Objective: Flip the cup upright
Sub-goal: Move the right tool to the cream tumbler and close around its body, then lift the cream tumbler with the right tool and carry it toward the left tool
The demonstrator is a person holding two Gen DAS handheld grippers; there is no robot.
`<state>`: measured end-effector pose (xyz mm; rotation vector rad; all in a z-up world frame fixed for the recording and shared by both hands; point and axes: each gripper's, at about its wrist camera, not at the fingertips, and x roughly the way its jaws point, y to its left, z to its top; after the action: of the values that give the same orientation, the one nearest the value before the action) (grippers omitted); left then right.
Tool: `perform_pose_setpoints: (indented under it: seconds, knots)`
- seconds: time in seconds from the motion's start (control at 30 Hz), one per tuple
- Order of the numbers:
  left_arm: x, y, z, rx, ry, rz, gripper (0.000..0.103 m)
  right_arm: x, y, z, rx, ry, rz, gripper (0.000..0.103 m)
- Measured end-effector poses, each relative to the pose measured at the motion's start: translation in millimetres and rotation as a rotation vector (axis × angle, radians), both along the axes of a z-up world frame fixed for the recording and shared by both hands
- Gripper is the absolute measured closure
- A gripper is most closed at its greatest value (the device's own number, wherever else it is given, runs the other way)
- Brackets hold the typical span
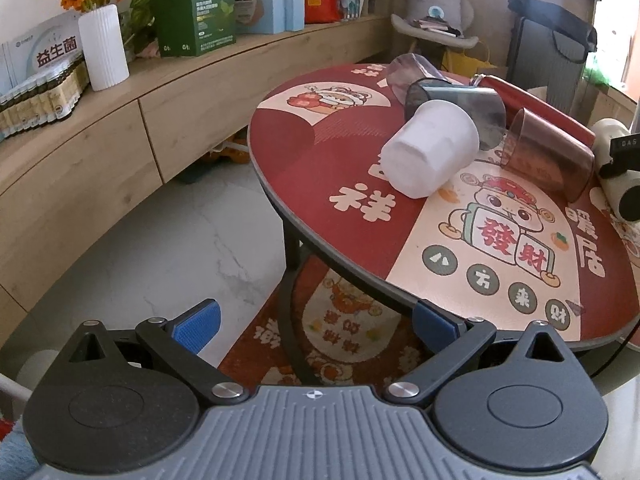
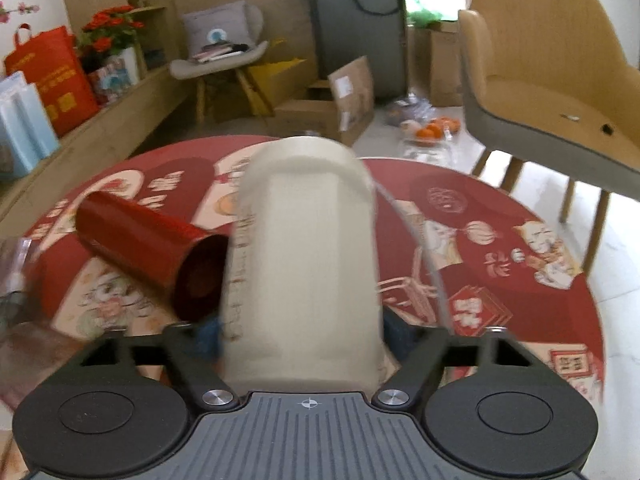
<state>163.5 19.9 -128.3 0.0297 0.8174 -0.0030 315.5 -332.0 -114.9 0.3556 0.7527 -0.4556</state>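
In the right wrist view my right gripper [image 2: 302,330] is shut on a cream cup [image 2: 304,256], which fills the space between the fingers above the round red table [image 2: 500,208]; the picture is blurred. A red cup [image 2: 148,246] lies on its side to its left. In the left wrist view my left gripper [image 1: 316,322] is open and empty, off the table's near edge [image 1: 400,304]. A white cup [image 1: 430,150] lies on its side on the table, with a dark clear cup [image 1: 456,110], a purple clear cup [image 1: 412,74] and a brown clear cup [image 1: 548,152] lying beside it.
A wooden sideboard [image 1: 120,140] with a white vase [image 1: 103,46] and boxes runs along the left. A tan chair [image 2: 552,80] stands right of the table. Bags, cartons and fruit [image 2: 430,130] lie on the floor behind. The other gripper [image 1: 618,168] shows at the table's right.
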Motion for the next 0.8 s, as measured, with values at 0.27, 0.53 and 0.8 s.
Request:
perform_pose_setpoints:
  seconds: [0.27, 0.53, 0.8]
  knots:
    - [0, -1, 3, -0.028, -0.033, -0.004, 0.000, -52, 32, 5, 0.108, 0.022, -0.005, 0.034]
    - [-1, 0, 5, -0.053, -0.058, -0.016, 0.000, -95, 76, 8, 0.250, 0.029, 0.003, 0.034]
    - [-4, 7, 10, -0.114, -0.088, -0.024, 0.000, -102, 102, 12, 0.299, 0.043, 0.027, 0.034]
